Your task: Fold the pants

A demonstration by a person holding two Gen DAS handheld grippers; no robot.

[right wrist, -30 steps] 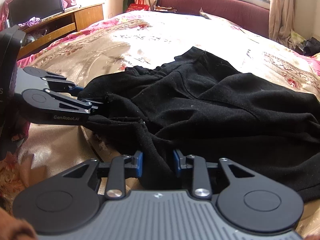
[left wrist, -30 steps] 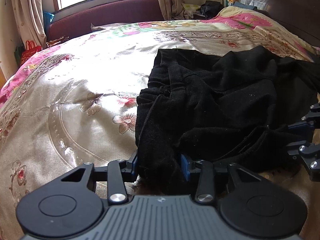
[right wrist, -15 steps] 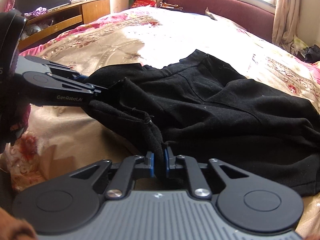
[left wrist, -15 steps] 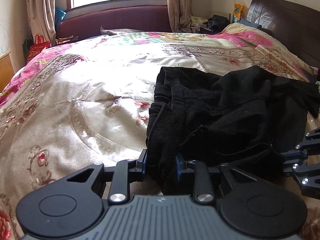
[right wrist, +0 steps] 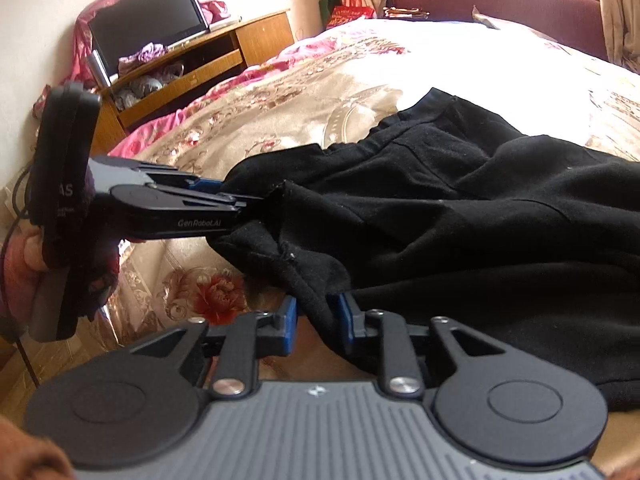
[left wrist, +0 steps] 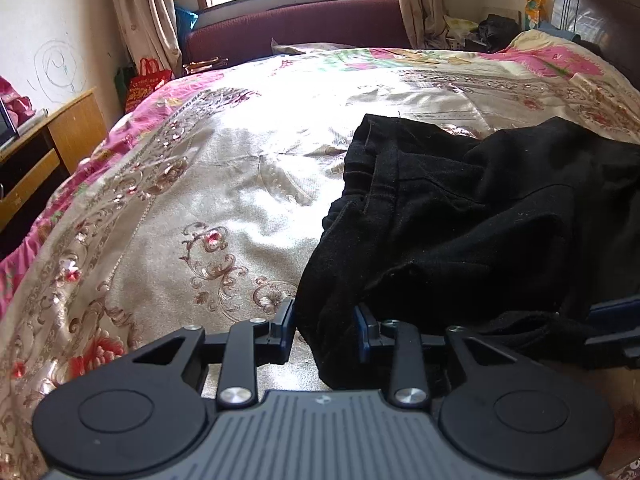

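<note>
- Left wrist view: my left gripper (left wrist: 325,330) has its blue pads standing apart with a thick bunch of the black pants (left wrist: 480,216) between them; the right pad touches cloth, and I see a gap at the left pad. I cannot tell whether it truly grips.
- The pants lie crumpled on the bed (left wrist: 224,184), to the right of centre, waistband end toward the window.
- Right wrist view: my right gripper (right wrist: 318,322) likewise sits parted around a hem fold, cloth filling the gap; hold unconfirmed. The left gripper (right wrist: 248,204) shows side-on, its tips buried in the fabric edge.
- Risk, in my judgement: if either hold is loose, lifting would let the hem slide out, dropping one corner.
- Further risk: each bunch may include several layers, so spreading could drag the pile twisted rather than flat.
</note>
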